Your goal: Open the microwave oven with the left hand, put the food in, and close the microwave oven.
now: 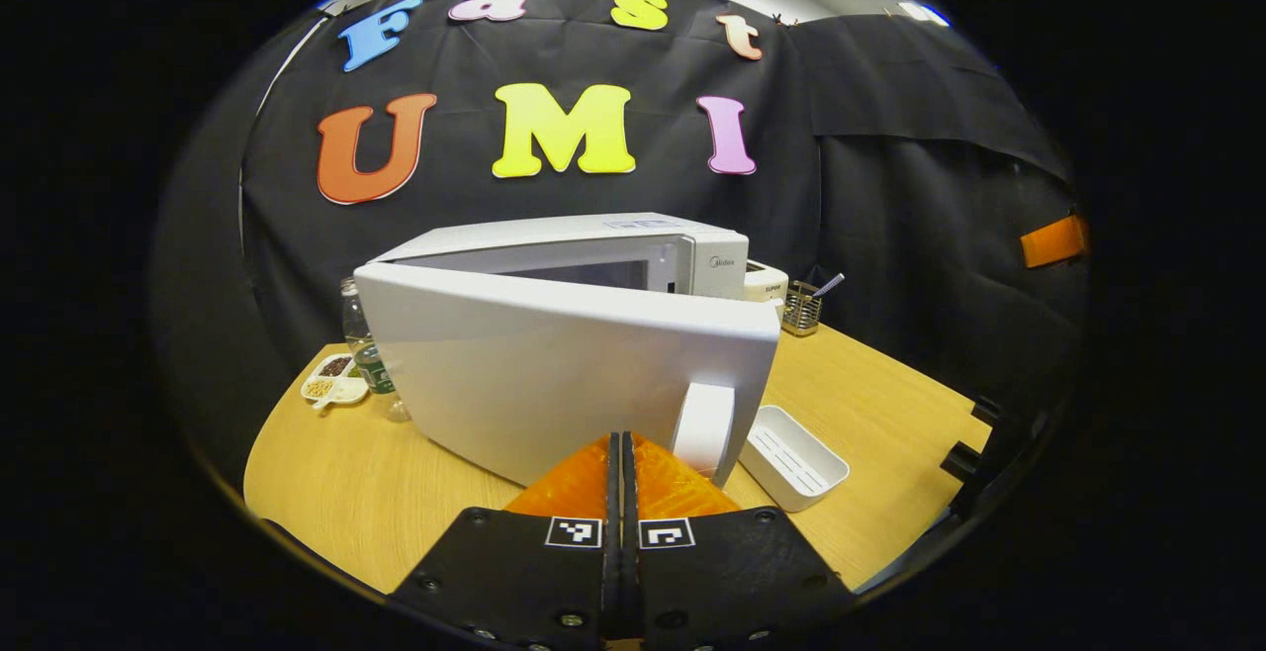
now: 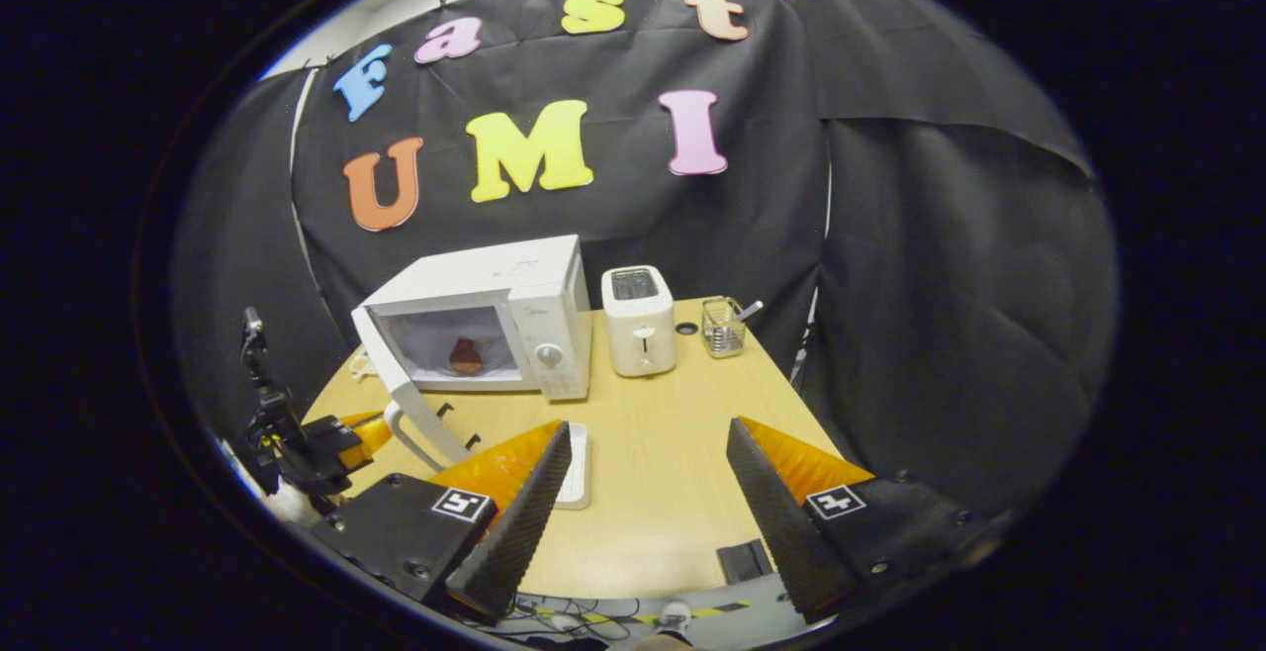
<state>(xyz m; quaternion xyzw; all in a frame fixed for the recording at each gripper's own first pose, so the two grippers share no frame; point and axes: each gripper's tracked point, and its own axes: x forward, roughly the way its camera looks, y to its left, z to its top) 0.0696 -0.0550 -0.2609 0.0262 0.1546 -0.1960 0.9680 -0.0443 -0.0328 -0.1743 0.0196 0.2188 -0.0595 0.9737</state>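
Note:
The white microwave [image 1: 633,245] stands on the wooden table, its door [image 1: 554,374] swung partly open toward me. My left gripper [image 1: 621,441] is shut with nothing between its fingers, its tips close to the door's outer face just left of the white handle [image 1: 704,428]. In the right gripper view the microwave [image 2: 539,285] shows its open cavity with a brown piece of food [image 2: 466,356] lying inside. The door [image 2: 401,384] hangs out to the left, and the left gripper [image 2: 331,445] sits behind it. My right gripper [image 2: 649,428] hovers open over the table's front part, holding nothing.
A white toaster [image 2: 640,320] and a wire holder [image 2: 724,326] stand right of the microwave. A white tray [image 1: 791,453] lies near the door's free edge. A bottle [image 1: 368,344] and a snack dish [image 1: 331,384] sit at the table's left. The table edge [image 2: 633,582] is near.

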